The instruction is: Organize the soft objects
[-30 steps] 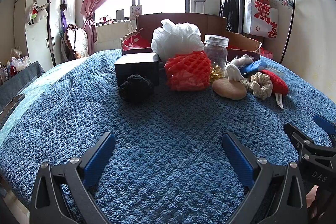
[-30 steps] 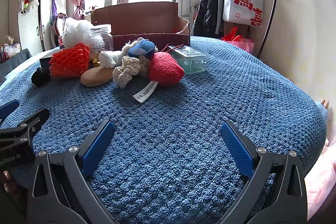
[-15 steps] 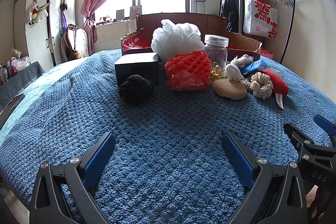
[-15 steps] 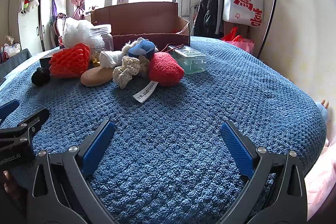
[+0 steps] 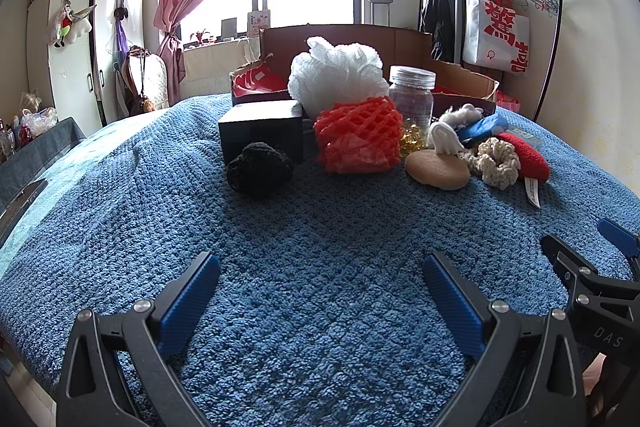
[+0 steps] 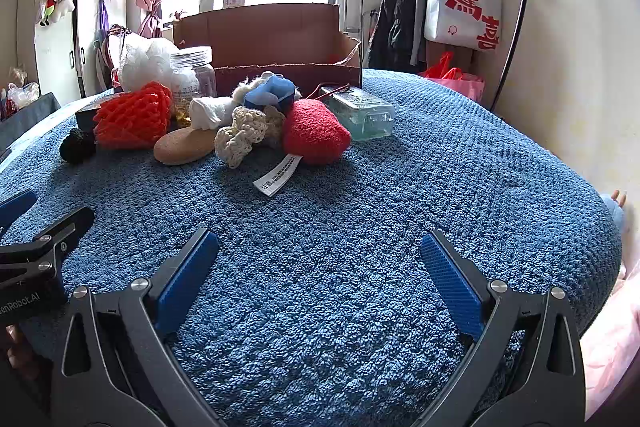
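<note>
Grippers both gape empty, left gripper (image 5: 320, 297) facing the black pom-pom (image 5: 259, 167), red mesh sleeve (image 5: 358, 135) and cream scrunchie (image 5: 496, 163) clustered mid-blanket (image 5: 320, 227), right gripper (image 6: 318, 263) alongside; best take an outlying piece first, pinching gently.

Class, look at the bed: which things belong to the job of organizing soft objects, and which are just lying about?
Belong to the job:
white bath puff
red foam net
black pompom
tan sponge
cream scrunchie
red plush heart
cardboard box

Just lying about:
glass jar
black box
clear plastic case
</note>
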The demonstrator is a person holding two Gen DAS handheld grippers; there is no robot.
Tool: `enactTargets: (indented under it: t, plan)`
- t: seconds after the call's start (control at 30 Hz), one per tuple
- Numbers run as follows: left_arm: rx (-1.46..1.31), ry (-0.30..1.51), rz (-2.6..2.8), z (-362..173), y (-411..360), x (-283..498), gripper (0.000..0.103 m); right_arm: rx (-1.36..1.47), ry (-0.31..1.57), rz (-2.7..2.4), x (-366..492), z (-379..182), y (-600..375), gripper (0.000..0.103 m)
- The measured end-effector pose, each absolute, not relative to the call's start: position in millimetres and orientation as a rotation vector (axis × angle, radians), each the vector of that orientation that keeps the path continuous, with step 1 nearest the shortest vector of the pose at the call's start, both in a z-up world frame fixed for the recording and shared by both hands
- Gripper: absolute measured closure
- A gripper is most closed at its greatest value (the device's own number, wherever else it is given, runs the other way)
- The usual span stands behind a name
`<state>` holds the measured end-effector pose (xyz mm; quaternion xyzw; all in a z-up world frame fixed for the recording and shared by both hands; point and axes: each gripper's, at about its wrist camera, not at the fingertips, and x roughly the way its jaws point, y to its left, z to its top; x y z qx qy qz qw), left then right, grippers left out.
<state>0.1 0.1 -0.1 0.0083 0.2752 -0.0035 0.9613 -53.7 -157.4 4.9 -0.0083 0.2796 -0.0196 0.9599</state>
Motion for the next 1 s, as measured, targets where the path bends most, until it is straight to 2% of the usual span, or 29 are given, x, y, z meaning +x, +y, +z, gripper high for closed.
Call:
enactTargets:
  t: [0.7, 1.0]
  plan:
    - [0.021, 0.569, -0.017, 2.1, 1.4, 0.8, 0.0, 0.006, 0.586, -0.015, -49.2, 14.3, -161.7, 0.0]
    - [0.036, 0.545, -0.055, 24.3, 3.2, 5.6, 0.0, -0.014, 0.568, -0.022, -33.3, 36.0, -163.6, 0.0]
